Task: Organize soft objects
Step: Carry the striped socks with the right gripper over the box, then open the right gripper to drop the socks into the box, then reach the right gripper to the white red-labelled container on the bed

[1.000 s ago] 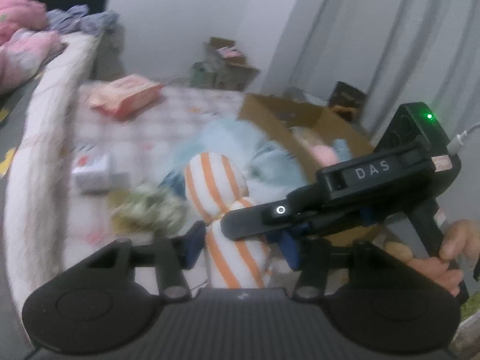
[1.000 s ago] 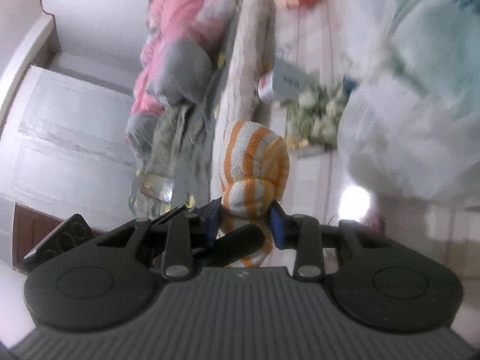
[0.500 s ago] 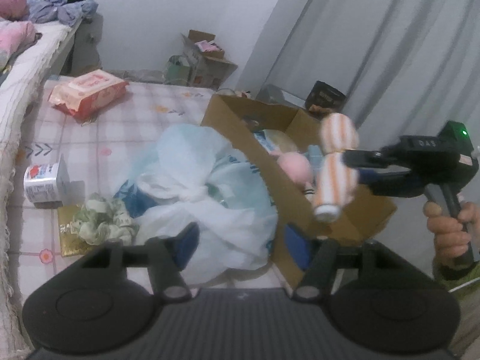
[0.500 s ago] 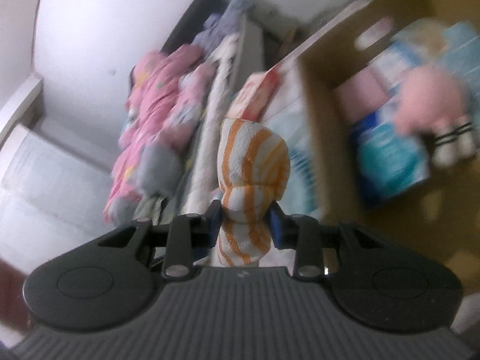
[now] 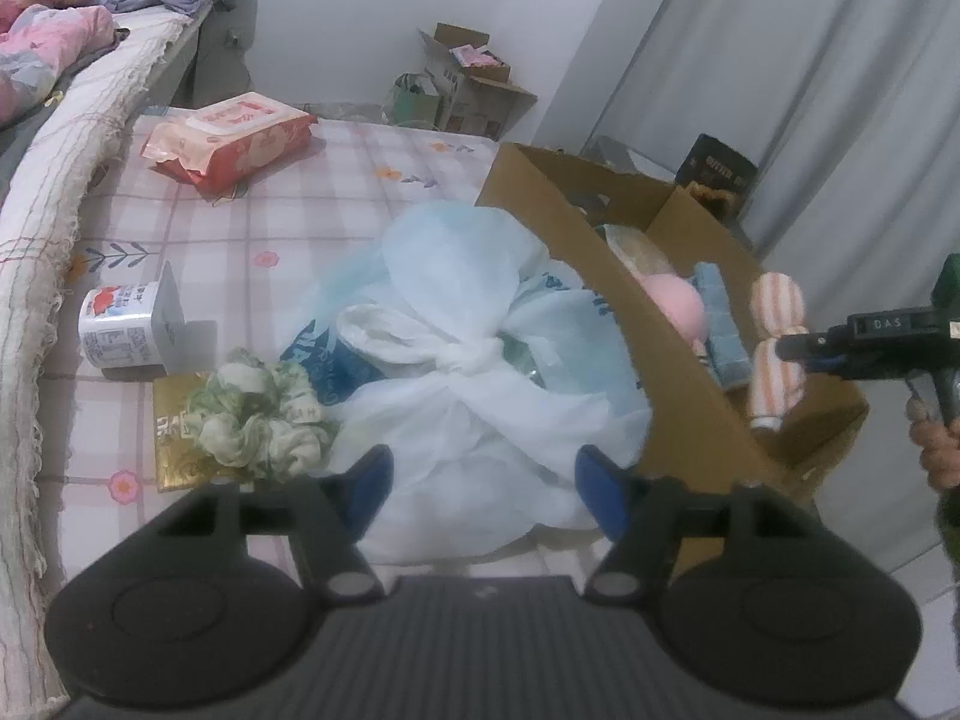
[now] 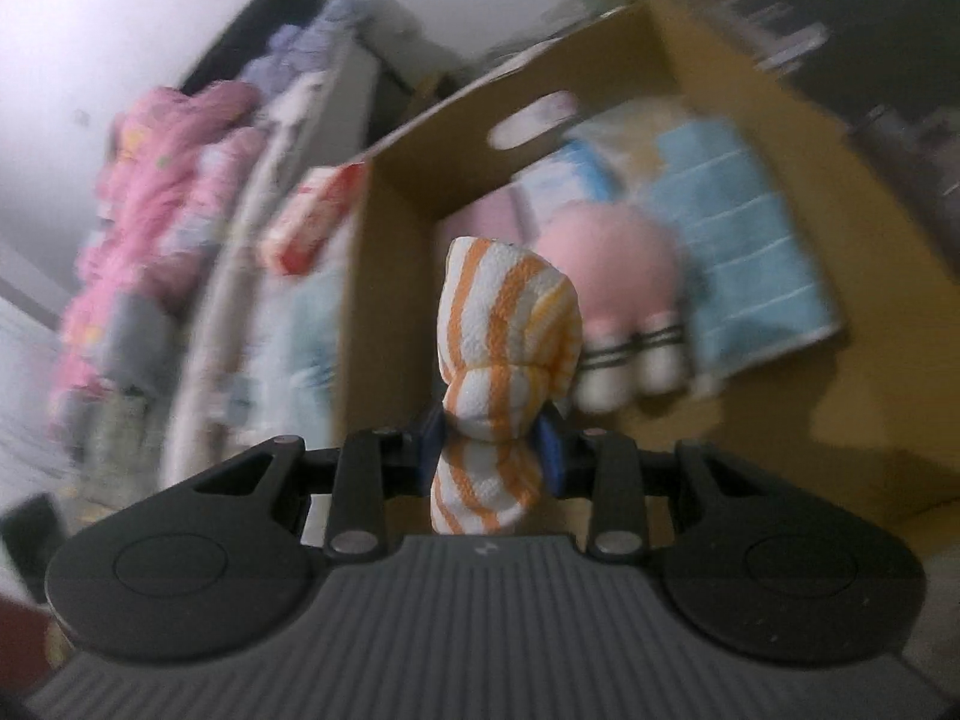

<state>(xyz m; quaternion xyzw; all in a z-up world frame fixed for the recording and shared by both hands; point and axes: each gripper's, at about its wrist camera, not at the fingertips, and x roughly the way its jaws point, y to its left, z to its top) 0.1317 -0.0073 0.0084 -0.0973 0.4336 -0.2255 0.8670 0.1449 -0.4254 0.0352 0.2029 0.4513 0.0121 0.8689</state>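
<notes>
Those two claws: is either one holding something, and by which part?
The right claw grips the orange-striped towel roll around its pinched middle. The left claw is open and holds nothing.

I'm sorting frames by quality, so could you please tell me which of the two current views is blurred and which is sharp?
Right wrist view: the background cardboard box and pink plush are smeared by motion blur, while the striped towel in the right gripper stays fairly crisp. Left wrist view: mostly sharp, with fisheye bending at the edges; the plastic bag reads clearly.
</notes>
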